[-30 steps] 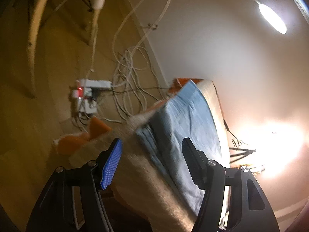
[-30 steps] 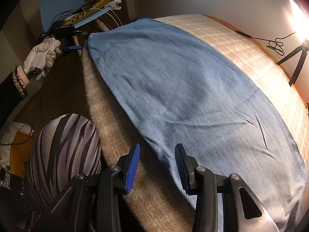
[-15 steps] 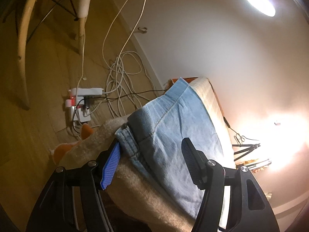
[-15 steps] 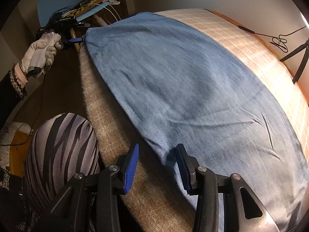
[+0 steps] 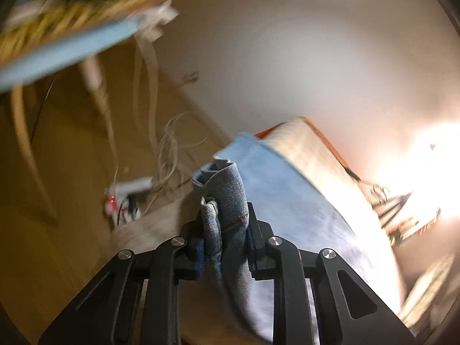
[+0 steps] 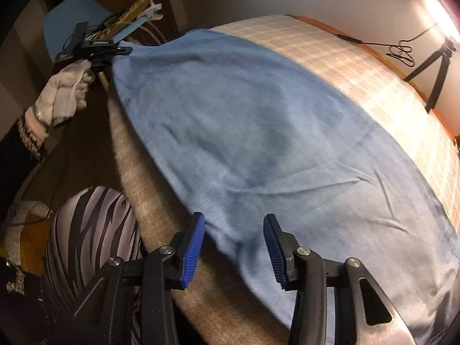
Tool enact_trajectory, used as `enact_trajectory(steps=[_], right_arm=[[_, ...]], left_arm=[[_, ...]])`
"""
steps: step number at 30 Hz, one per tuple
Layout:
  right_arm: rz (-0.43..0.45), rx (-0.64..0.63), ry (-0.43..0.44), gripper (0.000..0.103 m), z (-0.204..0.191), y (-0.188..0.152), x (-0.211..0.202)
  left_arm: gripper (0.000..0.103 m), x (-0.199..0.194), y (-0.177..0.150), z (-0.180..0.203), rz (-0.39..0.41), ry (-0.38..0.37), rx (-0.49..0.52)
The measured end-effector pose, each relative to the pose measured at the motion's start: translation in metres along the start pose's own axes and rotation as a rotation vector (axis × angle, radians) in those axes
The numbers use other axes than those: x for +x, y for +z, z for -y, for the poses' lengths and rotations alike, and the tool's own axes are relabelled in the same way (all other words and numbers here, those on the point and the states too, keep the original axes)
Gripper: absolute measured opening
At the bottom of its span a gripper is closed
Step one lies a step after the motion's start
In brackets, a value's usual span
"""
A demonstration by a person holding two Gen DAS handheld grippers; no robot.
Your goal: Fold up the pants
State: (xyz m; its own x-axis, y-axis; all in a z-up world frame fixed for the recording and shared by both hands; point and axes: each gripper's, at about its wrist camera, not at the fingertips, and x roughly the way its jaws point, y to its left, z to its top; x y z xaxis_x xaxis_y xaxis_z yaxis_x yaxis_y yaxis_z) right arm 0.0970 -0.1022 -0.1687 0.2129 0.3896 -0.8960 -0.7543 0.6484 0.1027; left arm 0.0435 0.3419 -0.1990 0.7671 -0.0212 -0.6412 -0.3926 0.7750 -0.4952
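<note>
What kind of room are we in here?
Probably a bedroom at home: a bed with a checked blanket, a blue chair beside it, and a power strip with tangled cables on the wooden floor.

Pale wall [image 5: 287, 57], wooden floor [image 5: 72, 172]

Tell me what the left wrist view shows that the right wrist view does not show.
Only the left wrist view shows the pinch up close: the left gripper, its jaws having just closed, clamps a bunched corner of the pants; below lie a power strip and white cables.

Only the right wrist view shows the right gripper open over the near edge, the gloved hand, a tripod and striped fabric.

Both show the blue pants lying on the beige blanket.
</note>
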Motion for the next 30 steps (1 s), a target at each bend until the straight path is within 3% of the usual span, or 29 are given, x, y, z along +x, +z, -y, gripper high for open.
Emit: enact_trajectory(steps=[4,9,15,19,25,30], right_arm=[[0.047,0.023,-0.027,0.059,0.013,0.018,-0.012],[0.124,0.125,0.100,0.082,0.037,0.062,-0.024],[0.141,0.247,0.317,0.084,0.049,0.135,0.008],[0.101,0.279,0.430,0.084,0.039,0.179,0.047],[0.085,0.108,0.371,0.084,-0.010,0.256,0.069],[0.008,-0.041,0.340,0.083,-0.064,0.308,0.077]], left_arm=[[0.019,-0.008,-0.013,0.054,0.020,-0.057,0.209],[0.019,0.001,-0.050,0.102,-0.047,-0.128,0.386],[0.019,0.013,-0.085,0.127,-0.123,-0.201,0.454],[0.019,0.009,-0.096,0.136,-0.113,-0.192,0.520],[0.019,0.007,-0.107,0.131,-0.081,-0.176,0.543],[0.019,0.011,-0.121,0.144,-0.055,-0.150,0.609]])
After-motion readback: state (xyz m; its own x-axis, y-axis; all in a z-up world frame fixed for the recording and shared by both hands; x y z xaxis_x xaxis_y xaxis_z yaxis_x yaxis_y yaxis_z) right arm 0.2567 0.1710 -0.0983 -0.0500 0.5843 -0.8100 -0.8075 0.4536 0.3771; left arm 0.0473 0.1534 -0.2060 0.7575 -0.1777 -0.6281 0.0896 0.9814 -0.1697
